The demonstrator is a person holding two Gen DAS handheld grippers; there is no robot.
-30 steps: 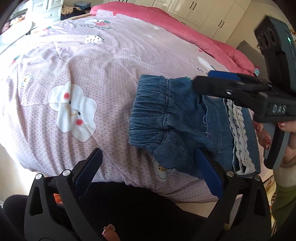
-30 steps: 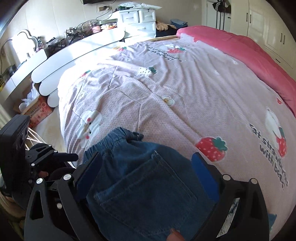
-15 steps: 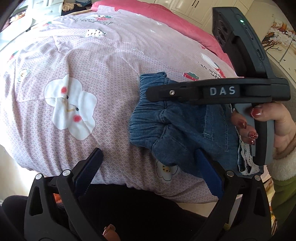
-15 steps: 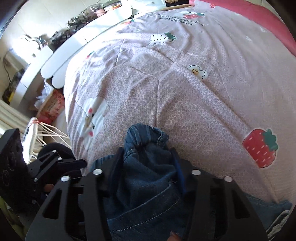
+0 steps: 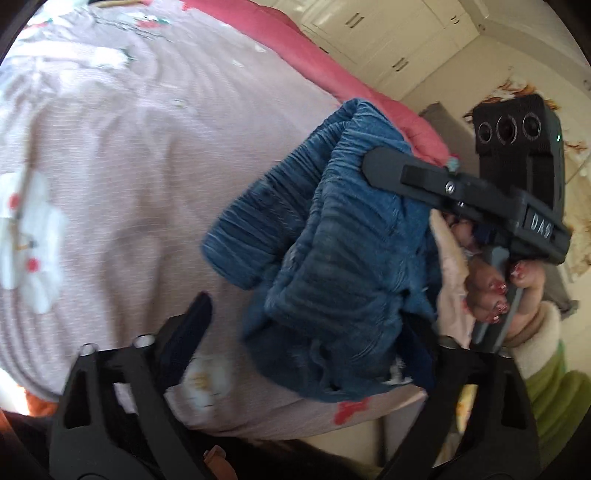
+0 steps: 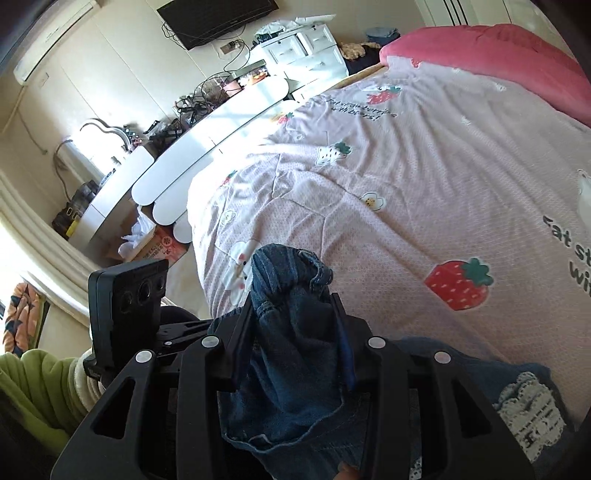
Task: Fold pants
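Note:
The blue denim pants (image 5: 332, 251) with an elastic waistband are bunched and lifted off the pink bedspread (image 5: 110, 147) near the bed's front edge. My right gripper (image 6: 295, 332) is shut on the waistband of the pants (image 6: 291, 332); in the left wrist view it (image 5: 373, 166) comes in from the right. A white lace trim (image 6: 532, 417) shows at lower right. My left gripper (image 5: 310, 332) is open, its jaws wide on either side of the hanging lower part of the pants.
The pink bedspread (image 6: 406, 184) has strawberry and cloud prints. A red quilt (image 5: 295, 55) lies along the far side. A white scalloped desk (image 6: 207, 147) with clutter stands beside the bed. White wardrobes (image 5: 388, 33) line the far wall.
My right gripper closed on the waistband and lifted the pants up off the bed. The left gripper moved closer, now straddling the hanging cloth.

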